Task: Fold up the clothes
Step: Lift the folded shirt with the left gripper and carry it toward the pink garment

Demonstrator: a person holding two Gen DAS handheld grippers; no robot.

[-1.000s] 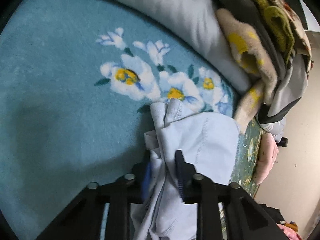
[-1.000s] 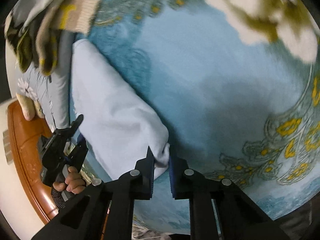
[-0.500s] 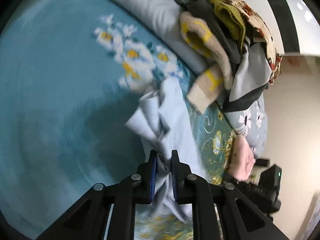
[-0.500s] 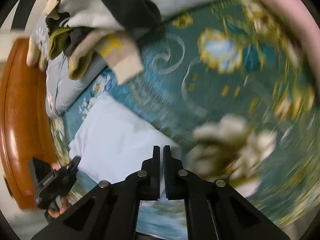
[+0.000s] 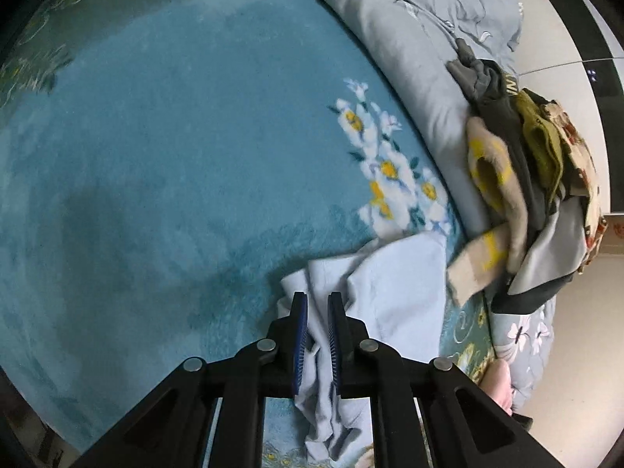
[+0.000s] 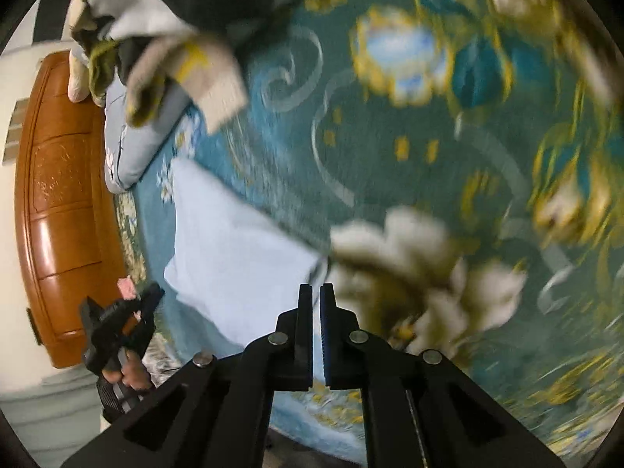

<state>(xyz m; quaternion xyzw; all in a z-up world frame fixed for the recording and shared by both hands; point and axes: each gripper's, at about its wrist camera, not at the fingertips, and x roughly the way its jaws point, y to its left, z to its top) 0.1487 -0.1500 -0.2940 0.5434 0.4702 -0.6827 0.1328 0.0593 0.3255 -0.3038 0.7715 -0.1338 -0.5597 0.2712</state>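
A pale blue garment (image 5: 394,292) lies crumpled on the teal flowered blanket (image 5: 175,156). My left gripper (image 5: 316,304) is shut on a bunched fold of the pale blue garment, which hangs between and below the pads. In the right wrist view the same garment (image 6: 234,245) spreads flat to the left. My right gripper (image 6: 316,292) is nearly closed at the garment's right corner; motion blur hides whether cloth is between the pads. The left gripper (image 6: 117,327) and the hand holding it show at lower left.
A pile of unfolded clothes (image 5: 526,195) sits on a grey flowered quilt (image 5: 409,39) at the right. A wooden headboard (image 6: 58,195) stands at the left of the right wrist view. The blanket's patterned border (image 6: 429,117) fills the right side.
Both grippers closed on the garment and swung; the left one has lowered its bunched edge toward the blanket. The right view has kept sweeping over the patterned border and is blurred.
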